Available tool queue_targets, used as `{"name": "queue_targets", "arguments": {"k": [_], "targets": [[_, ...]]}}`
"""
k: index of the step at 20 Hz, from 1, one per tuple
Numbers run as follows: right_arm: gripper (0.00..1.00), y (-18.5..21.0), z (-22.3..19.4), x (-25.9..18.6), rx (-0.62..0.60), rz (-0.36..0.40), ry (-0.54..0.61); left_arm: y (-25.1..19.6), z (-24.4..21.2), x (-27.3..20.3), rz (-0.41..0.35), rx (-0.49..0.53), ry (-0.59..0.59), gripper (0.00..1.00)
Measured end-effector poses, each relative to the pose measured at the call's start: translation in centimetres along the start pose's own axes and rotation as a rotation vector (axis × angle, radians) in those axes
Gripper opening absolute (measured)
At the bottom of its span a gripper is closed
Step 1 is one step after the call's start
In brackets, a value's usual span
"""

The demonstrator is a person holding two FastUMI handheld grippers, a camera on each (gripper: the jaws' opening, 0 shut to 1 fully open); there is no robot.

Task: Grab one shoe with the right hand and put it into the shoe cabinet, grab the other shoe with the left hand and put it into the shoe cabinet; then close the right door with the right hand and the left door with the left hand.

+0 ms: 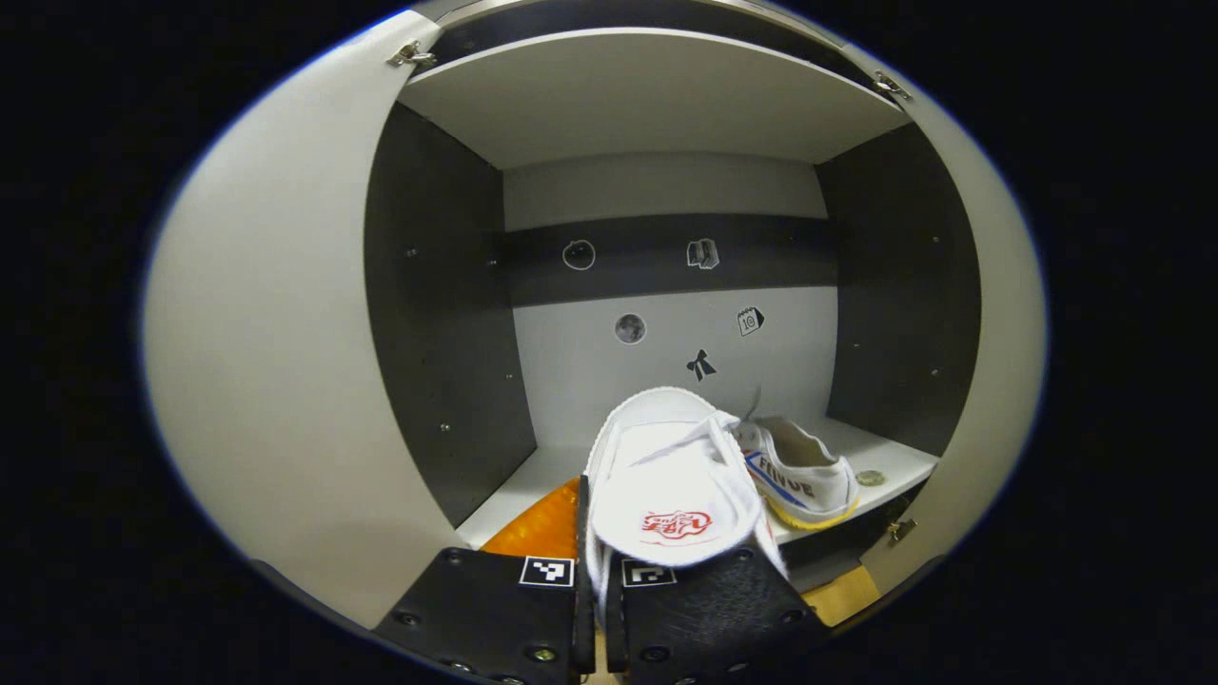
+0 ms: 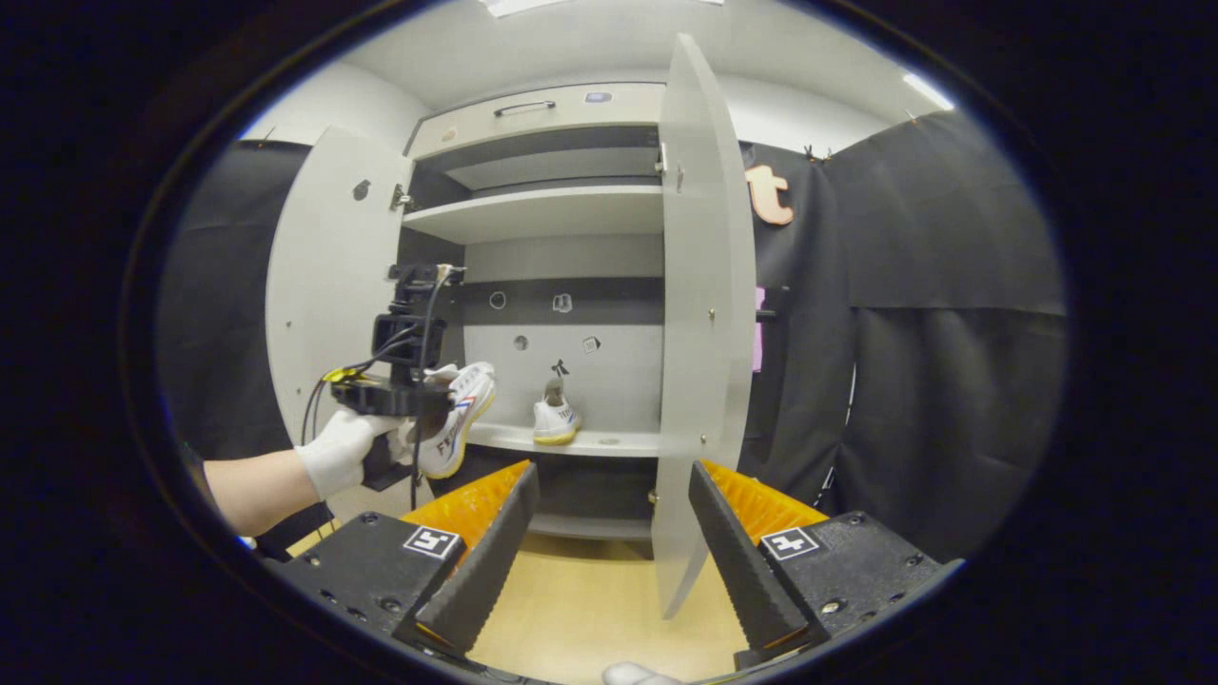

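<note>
Seen in right gripper view: right gripper [image 2: 614, 533] wide open, holding nothing, edge of right door [image 2: 699, 314] between its fingers farther off. Shoe cabinet [image 2: 561, 214] open, one shoe [image 2: 556, 419] standing on shelf [image 2: 609, 441]. At left, gloved hand [image 2: 338, 452] with left gripper [image 2: 419, 404] carrying other shoe [image 2: 459, 419] beside left door [image 2: 324, 285].

The held shoe [image 1: 671, 495] hides the far shoe's [image 1: 799, 476] toe, and the small wall stickers [image 1: 701, 254] stay unreadable.

The cabinet shelf [image 1: 894, 459] runs across the lower centre of the left gripper view. One shoe [image 1: 804, 480] rests on it at lower right, a small round disc [image 1: 869, 478] just beside it.
</note>
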State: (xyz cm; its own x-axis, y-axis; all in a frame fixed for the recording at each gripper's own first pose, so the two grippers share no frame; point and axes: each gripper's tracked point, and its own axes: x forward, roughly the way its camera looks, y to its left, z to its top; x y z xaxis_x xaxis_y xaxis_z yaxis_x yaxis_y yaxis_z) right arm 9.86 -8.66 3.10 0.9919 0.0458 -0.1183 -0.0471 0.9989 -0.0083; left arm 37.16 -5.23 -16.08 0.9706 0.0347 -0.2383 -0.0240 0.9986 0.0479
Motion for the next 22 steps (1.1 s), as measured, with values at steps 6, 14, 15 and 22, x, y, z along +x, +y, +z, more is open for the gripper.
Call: {"name": "queue_targets", "arguments": {"k": [6, 14, 15, 22], "targets": [[0.99, -2.2, 0.2, -0.1, -0.024, -0.035, 0.008, -0.9, -0.1, 8.2, 0.043, 0.032, 0.042, 0.13], [1.00, -3.1, -0.4, 0.2, -0.033, -0.039, 0.044, -1.2, -1.9, 11.1, 0.028, 0.006, 0.129, 0.18], [1.00, -2.9, -0.5, 0.3, -0.028, -0.034, 0.048, -1.2, -1.6, 11.0, 0.024, 0.006, 0.121, 0.23], [0.99, -1.9, -0.7, 0.5, -0.025, -0.004, 0.039, 0.9, -2.9, 10.0, 0.033, 0.017, 0.142, 0.97]]}}
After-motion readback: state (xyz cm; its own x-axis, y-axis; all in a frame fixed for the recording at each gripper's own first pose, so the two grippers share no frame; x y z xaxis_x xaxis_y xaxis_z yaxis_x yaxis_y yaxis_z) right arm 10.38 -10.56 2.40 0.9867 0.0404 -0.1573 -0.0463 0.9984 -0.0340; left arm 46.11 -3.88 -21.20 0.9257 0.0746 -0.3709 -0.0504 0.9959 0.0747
